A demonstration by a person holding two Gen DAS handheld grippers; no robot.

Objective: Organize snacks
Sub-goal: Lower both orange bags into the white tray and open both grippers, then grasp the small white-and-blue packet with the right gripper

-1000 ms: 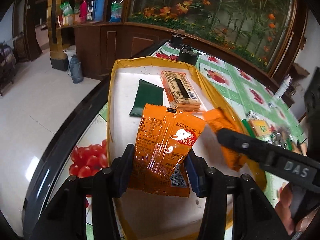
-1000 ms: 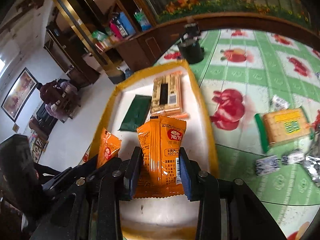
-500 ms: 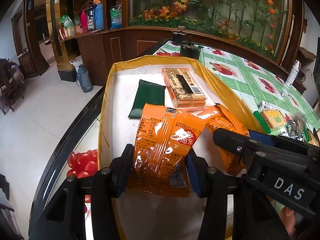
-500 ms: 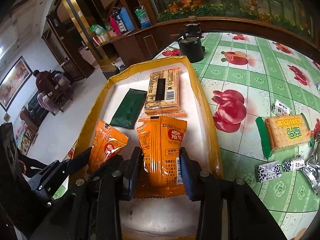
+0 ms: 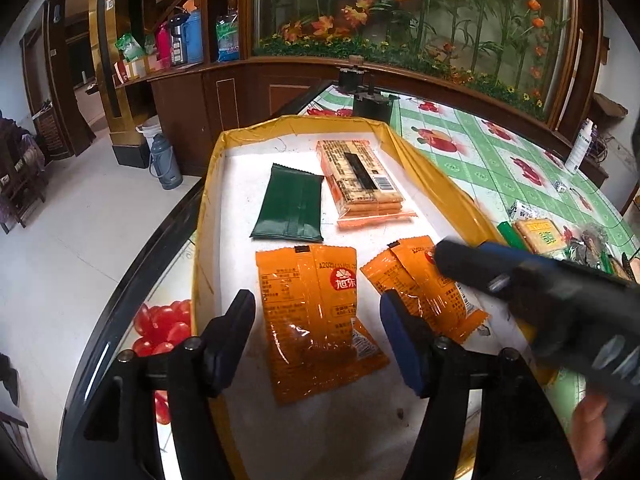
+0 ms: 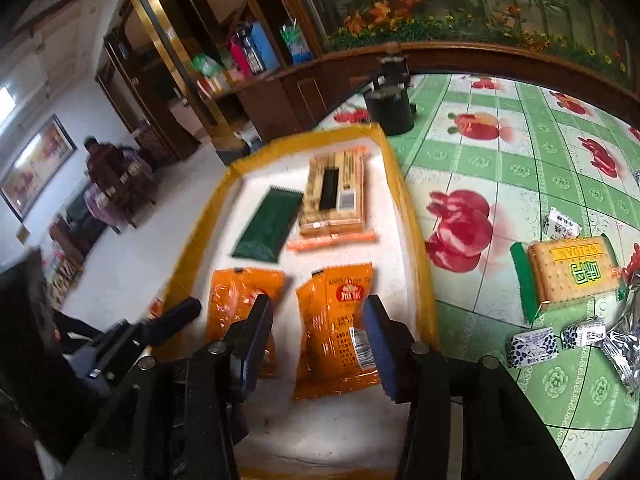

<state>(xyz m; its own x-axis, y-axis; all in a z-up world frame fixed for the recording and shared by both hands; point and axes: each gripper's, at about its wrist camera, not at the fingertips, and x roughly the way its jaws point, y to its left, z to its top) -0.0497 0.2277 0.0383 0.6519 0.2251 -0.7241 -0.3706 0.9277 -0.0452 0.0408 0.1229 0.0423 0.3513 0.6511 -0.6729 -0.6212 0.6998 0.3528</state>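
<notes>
A yellow-rimmed white tray point(image 5: 208, 200) point(image 6: 404, 200) holds a dark green packet point(image 5: 290, 204) point(image 6: 270, 226), a cracker pack point(image 5: 358, 174) point(image 6: 334, 196) and two orange snack packets lying flat. My left gripper point(image 5: 316, 320) is open, its fingers either side of the left orange packet point(image 5: 316, 316) point(image 6: 240, 304). My right gripper point(image 6: 316, 328) is open around the right orange packet point(image 6: 338, 328) point(image 5: 424, 288) and shows in the left wrist view point(image 5: 520, 280) over that packet.
On the green fruit-pattern tablecloth point(image 6: 500, 160) right of the tray lie a biscuit pack point(image 6: 568, 272), small wrapped sweets point(image 6: 530, 346) and foil wrappers point(image 6: 624, 344). A black container point(image 6: 390, 110) stands beyond the tray. The table's dark edge point(image 5: 132, 260) runs left of the tray.
Both grippers have opened and let go of their orange packets, which now lie flat in the tray. Both grippers have drawn back a little.
</notes>
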